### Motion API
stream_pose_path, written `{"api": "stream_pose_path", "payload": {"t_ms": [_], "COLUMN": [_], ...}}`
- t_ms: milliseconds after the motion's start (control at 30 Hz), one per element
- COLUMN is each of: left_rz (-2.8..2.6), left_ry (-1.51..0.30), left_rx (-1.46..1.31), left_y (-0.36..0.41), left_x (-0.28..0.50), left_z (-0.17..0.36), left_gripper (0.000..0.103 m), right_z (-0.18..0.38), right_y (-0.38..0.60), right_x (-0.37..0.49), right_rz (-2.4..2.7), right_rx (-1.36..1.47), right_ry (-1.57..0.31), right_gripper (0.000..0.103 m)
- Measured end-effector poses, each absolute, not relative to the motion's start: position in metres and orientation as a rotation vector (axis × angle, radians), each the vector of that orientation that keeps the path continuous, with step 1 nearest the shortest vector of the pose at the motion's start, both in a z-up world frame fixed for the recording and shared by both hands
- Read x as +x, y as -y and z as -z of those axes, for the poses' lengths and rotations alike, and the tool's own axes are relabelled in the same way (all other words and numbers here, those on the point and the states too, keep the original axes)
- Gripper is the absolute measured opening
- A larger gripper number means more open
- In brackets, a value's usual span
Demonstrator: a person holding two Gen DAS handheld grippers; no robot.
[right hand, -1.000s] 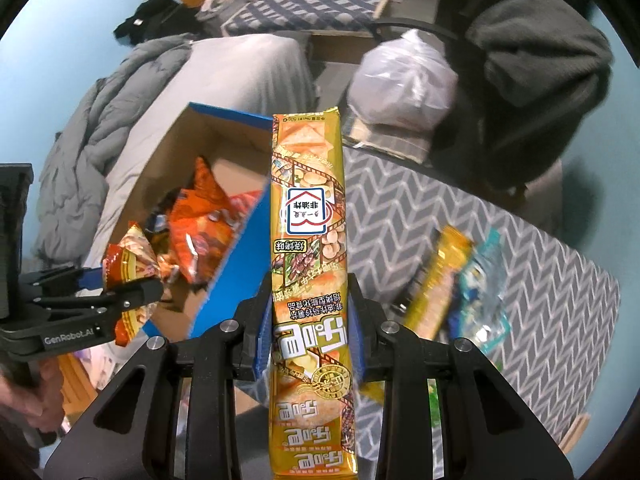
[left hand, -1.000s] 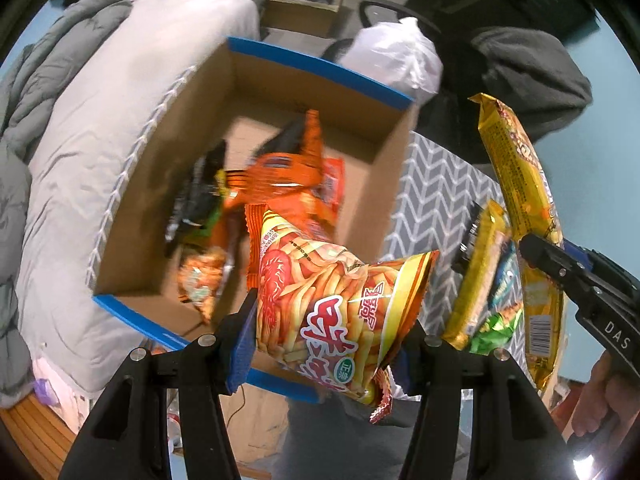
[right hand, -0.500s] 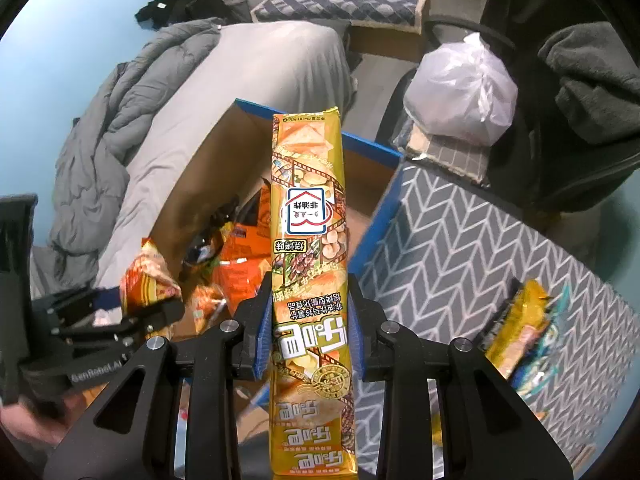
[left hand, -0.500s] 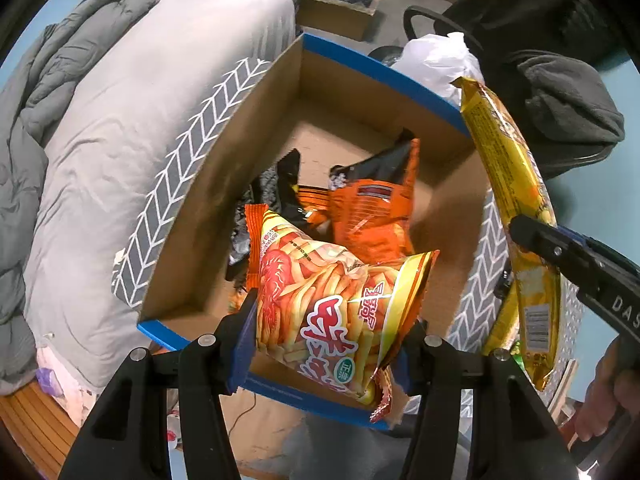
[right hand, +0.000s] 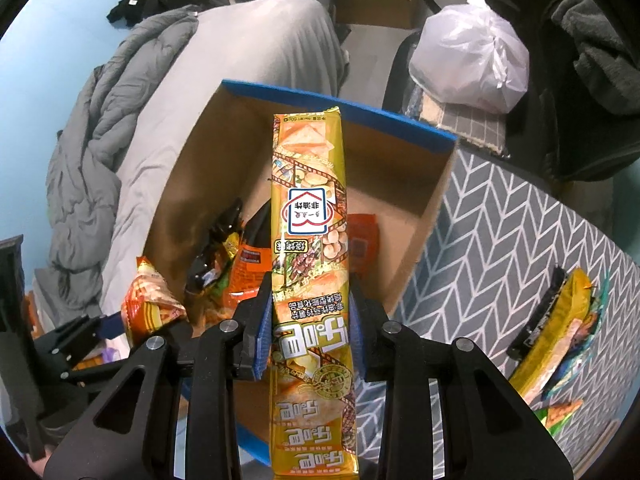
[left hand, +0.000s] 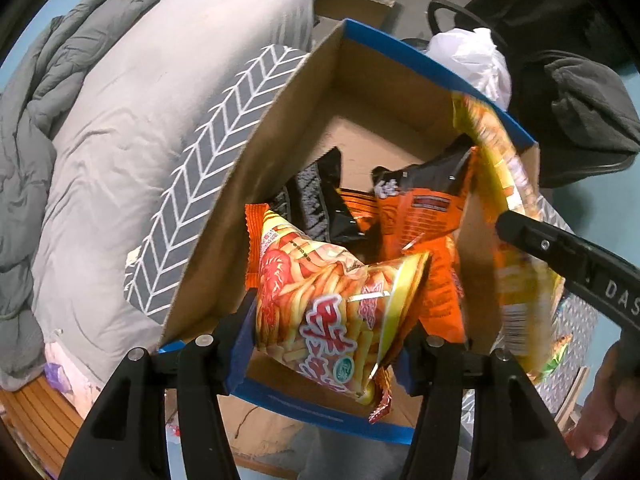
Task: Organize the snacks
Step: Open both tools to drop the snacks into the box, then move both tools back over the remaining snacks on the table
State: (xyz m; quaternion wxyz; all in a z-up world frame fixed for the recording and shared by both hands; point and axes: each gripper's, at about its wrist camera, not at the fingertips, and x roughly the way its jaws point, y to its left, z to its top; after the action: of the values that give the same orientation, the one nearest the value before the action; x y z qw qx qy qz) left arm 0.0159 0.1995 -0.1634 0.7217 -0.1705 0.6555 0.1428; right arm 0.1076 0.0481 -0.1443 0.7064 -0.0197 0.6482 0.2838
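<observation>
1. my left gripper [left hand: 326, 340] had its jaws clamped on the red-and-yellow fries bag [left hand: 336, 312], held over the near end of the cardboard box [left hand: 256, 184].
2. my right gripper [right hand: 310, 330] had its jaws clamped on the long yellow cracker pack [right hand: 310, 240], which pointed out over the open box with its far end above the middle.
3. inside the box lay an orange-and-black chip bag [left hand: 420, 216] and a dark packet [left hand: 316, 204].
4. on the chevron-covered bench [right hand: 500, 240] beside the box, a few more snack packets [right hand: 560, 328] waited.
5. i judged this the dropping-in step: both snacks were above the box and not yet released.
6. the next move called for lowering each pack below the blue rim, then parting the jaws, the long pack laid lengthwise so it fit.
</observation>
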Motion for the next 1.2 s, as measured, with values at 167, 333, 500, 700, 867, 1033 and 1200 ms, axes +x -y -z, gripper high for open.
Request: {"api": "stream_pose_path", "payload": {"t_ms": [167,333,500,700,867,1033,1200], "left_rz": [-0.318,-0.303,-0.280,-0.253,-0.230,-0.211,-0.191], "left_ry": [-1.436,-1.434,-1.427,-1.409,-1.395,-1.392,-1.394], "left_rx": [-0.376,-0.385,-0.391,-0.369,-0.343,-0.329,-0.317], "left_y": [-0.204,-0.206,-0.205,-0.194,-0.182,-0.170,-0.156], "left_x": [0.015,0.013,0.012,0.015,0.018,0.020,0.023], "left_z": [0.159,0.155,0.147,0.133,0.124,0.118,0.116], "left_gripper": [0.076,0.076,0.076,0.077,0.077,0.077,0.077], "right_z": [0.137,0.126,0.120,0.116,0.112,0.108,0.102], "right_y": [-0.055,-0.054,-0.048,-0.034,-0.019,-0.002,0.016], "right_x": [0.105,0.103,0.102,0.101,0.098,0.095,0.091], "right_rz": [-0.619,-0.611,-0.592,-0.560,-0.532,-0.504,-0.477], "right_rx": [-0.070,-0.083,-0.092,-0.096,-0.092,-0.082,-0.072], "right_ry": [-1.416,-1.388,-1.373,-1.366,-1.358,-1.352,-1.344], "right_gripper": [0.058,0.061,0.061,0.061,0.061,0.065,0.065]}}
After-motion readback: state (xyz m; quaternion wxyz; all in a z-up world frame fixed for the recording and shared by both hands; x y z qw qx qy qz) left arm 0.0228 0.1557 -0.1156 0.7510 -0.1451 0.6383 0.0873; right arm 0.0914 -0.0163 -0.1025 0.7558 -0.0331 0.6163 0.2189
